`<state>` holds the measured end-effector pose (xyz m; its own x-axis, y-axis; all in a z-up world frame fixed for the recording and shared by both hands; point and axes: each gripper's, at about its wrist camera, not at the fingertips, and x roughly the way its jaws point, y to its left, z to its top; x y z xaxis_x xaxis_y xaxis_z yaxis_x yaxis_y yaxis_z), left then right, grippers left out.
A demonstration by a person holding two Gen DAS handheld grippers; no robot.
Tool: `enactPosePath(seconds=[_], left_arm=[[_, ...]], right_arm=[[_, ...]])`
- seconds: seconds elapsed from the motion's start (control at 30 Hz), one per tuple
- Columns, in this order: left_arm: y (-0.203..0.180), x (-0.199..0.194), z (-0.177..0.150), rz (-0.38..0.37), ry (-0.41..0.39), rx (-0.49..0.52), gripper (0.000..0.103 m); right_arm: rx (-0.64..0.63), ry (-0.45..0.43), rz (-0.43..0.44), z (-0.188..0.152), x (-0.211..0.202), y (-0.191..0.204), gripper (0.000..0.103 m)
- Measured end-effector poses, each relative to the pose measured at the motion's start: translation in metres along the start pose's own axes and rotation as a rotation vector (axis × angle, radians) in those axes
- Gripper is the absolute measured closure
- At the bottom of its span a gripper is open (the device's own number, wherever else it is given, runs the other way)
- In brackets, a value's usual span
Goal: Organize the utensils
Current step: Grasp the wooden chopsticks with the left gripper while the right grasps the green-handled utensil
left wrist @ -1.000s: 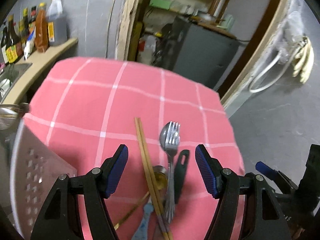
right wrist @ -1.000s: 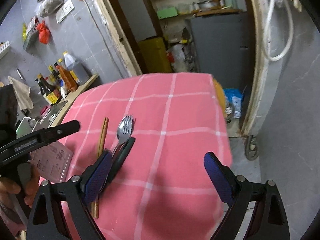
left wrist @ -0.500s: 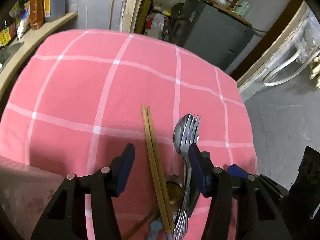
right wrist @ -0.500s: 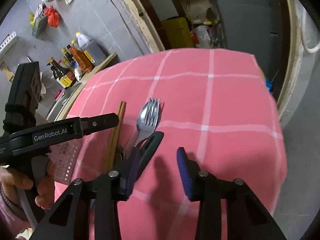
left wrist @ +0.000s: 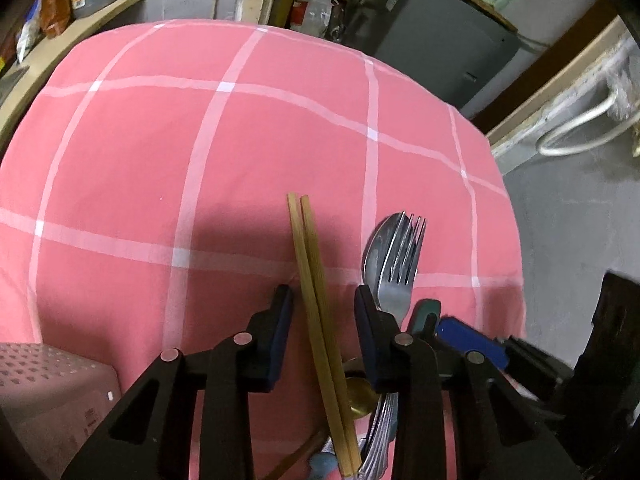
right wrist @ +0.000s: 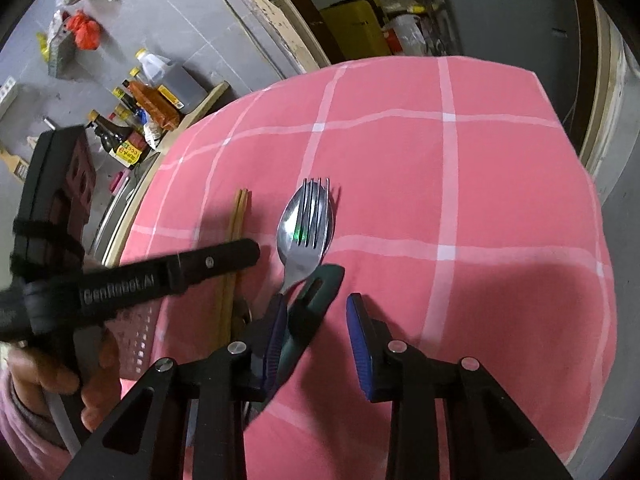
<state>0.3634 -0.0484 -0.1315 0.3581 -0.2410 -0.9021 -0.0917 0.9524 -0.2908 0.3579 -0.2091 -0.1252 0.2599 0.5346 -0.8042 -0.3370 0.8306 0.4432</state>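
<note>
A pair of wooden chopsticks (left wrist: 310,280) lies on the pink checked cloth (left wrist: 200,152), with a steel fork on a spoon (left wrist: 396,256) to their right and a dark green handle (left wrist: 426,312) beside those. My left gripper (left wrist: 322,300) is open and straddles the chopsticks without touching them. In the right wrist view the chopsticks (right wrist: 236,248), the fork and spoon (right wrist: 306,228) and the green handle (right wrist: 316,300) show. My right gripper (right wrist: 316,312) is open around the green handle, whose side lies against the left finger.
A pink perforated basket (left wrist: 48,384) stands at the near left, also in the right wrist view (right wrist: 138,340). Sauce bottles (right wrist: 148,100) stand on a shelf at the left. A grey cabinet (left wrist: 436,32) stands beyond the table. The table's right edge drops to a grey floor.
Both grippers have narrowed and moved forward and down onto the utensils. The left now straddles the chopsticks, the right the green handle.
</note>
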Motion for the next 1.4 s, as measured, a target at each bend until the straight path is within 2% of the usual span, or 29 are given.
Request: enactPosePath(seconds=[0.17,0.27,0.4,0.5,0.6,0.7,0.87,1.0,1.23,1.4], left_arm=[[0.002,0.001,0.002,0.038,0.016,-0.002,0.091],[0.006,-0.001,0.001,0.026,0.028,-0.023,0.092],[0.007,-0.003,-0.001,0.024,0.028,-0.027,0.092],[0.005,-0.003,-0.002,0.024,0.025,-0.034,0.092],[0.006,-0.003,-0.002,0.025,0.022,-0.042,0.095],[0.009,-0.003,-0.002,-0.008,0.023,-0.077,0.098],[0.008,-0.008,-0.007,-0.029,0.014,-0.061,0.100],[0.010,-0.008,-0.009,-0.046,0.026,-0.054,0.100],[0.008,0.001,0.005,-0.043,0.113,-0.029,0.099],[0.004,0.005,0.009,-0.046,0.131,-0.026,0.099]], right_arm=[[0.043,0.039,0.026,0.010,0.009,0.002,0.074],[0.073,0.045,0.026,0.010,0.008,0.001,0.074],[0.151,0.072,0.026,0.012,0.009,-0.007,0.085],[0.215,0.094,0.024,0.017,0.013,-0.008,0.086],[0.227,0.109,-0.006,0.020,0.015,-0.003,0.086],[0.235,0.097,-0.029,0.018,0.015,0.001,0.089],[0.325,0.051,0.028,0.007,0.009,-0.010,0.092],[0.339,0.016,0.045,0.001,0.002,-0.013,0.092],[0.414,0.065,0.098,0.001,0.013,-0.020,0.092],[0.436,0.083,0.113,0.003,0.014,-0.022,0.092]])
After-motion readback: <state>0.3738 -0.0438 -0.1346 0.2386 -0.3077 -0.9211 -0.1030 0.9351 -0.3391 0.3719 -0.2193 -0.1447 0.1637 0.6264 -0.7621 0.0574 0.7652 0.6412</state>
